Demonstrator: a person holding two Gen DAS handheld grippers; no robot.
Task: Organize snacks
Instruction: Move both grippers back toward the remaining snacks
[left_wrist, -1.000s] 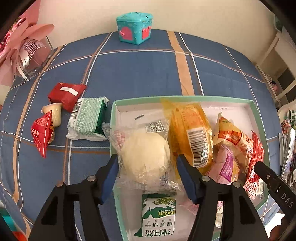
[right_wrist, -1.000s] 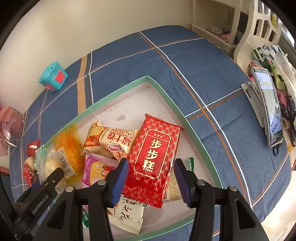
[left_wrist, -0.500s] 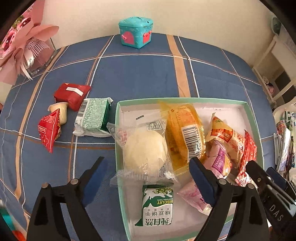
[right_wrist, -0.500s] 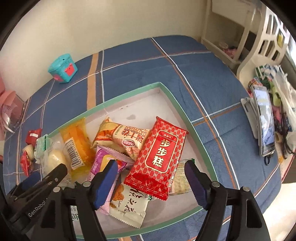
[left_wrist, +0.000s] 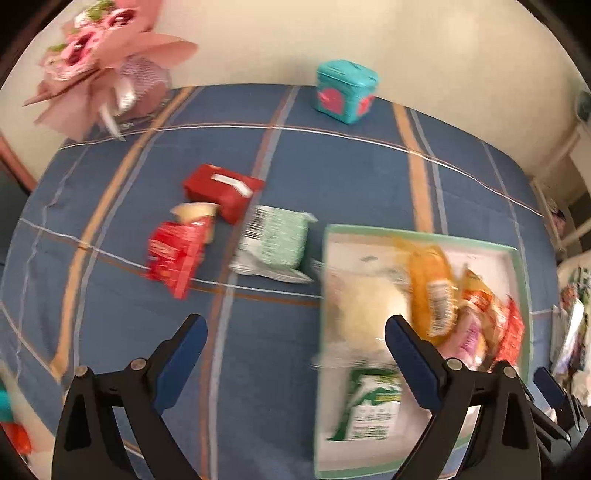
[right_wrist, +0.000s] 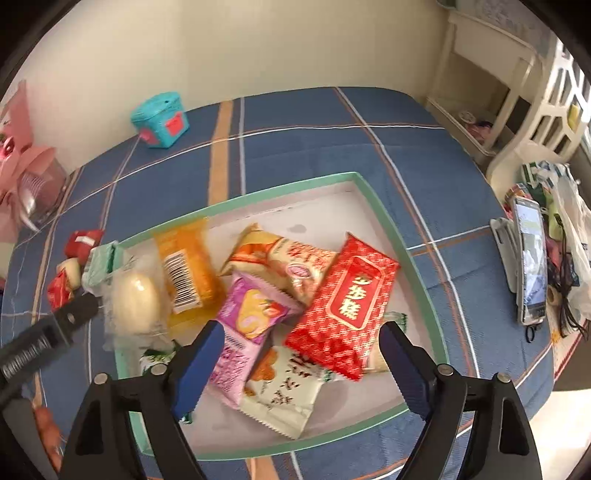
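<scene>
Both claws have just been opening, nothing between pads. My left claw (left_wrist: 295, 347) spread wide over blue plaid bench (left_wrist: 332, 177); green-rimmed tray (left_wrist: 517, 258) off its right finger, white bun (left_wrist: 365, 306) inside tray near that finger. Four loose snacks ahead-left of it, green pack (left_wrist: 275, 240) nearest tray. My right claw (right_wrist: 301, 349) spread above tray, red packet (right_wrist: 343, 306) just ahead between fingers, untouched.

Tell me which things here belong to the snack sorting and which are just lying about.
Part of the job:
green-rimmed tray
red packet in the tray
pale bun in the tray
green-white packet on the cloth
small red packets on the cloth

Just lying about:
teal box
pink bouquet
phone
</scene>
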